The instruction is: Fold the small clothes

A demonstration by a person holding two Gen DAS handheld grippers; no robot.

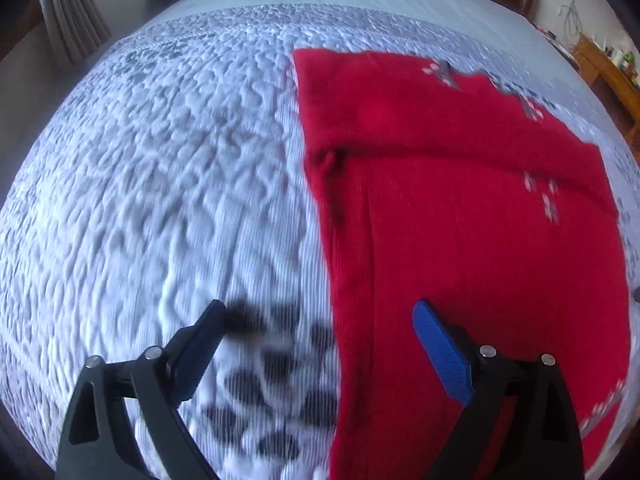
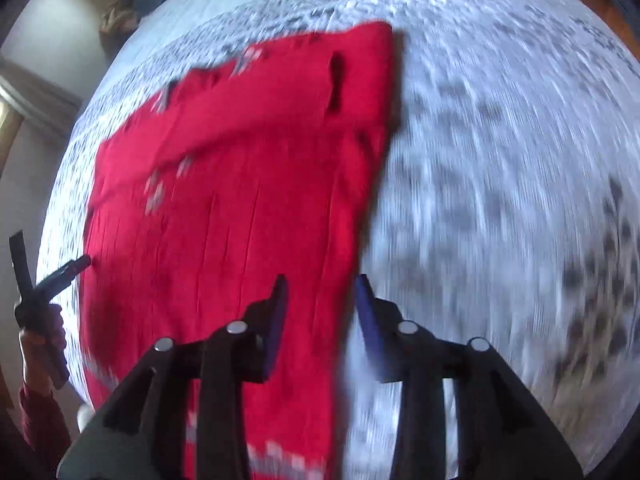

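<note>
A red knit garment (image 1: 460,200) with small white and grey motifs lies flat on the bed, its sleeve folded across the upper part. My left gripper (image 1: 318,308) is open wide above its left edge, one finger over the quilt and the blue pad (image 1: 440,356) over the red cloth; nothing is between the jaws. In the right wrist view the same garment (image 2: 240,200) fills the left half. My right gripper (image 2: 322,280) hangs over its right edge, jaws partly apart with a clear gap and holding nothing. The left gripper (image 2: 50,254) shows at the far left, held by a hand.
A white and grey quilted bedspread (image 1: 160,160) covers the bed, with a dark patterned patch (image 1: 272,380) near the front. A heap of cloth (image 2: 120,12) lies at the far end. Wooden furniture (image 1: 600,68) stands beyond the bed at right, a curtain (image 1: 72,20) at left.
</note>
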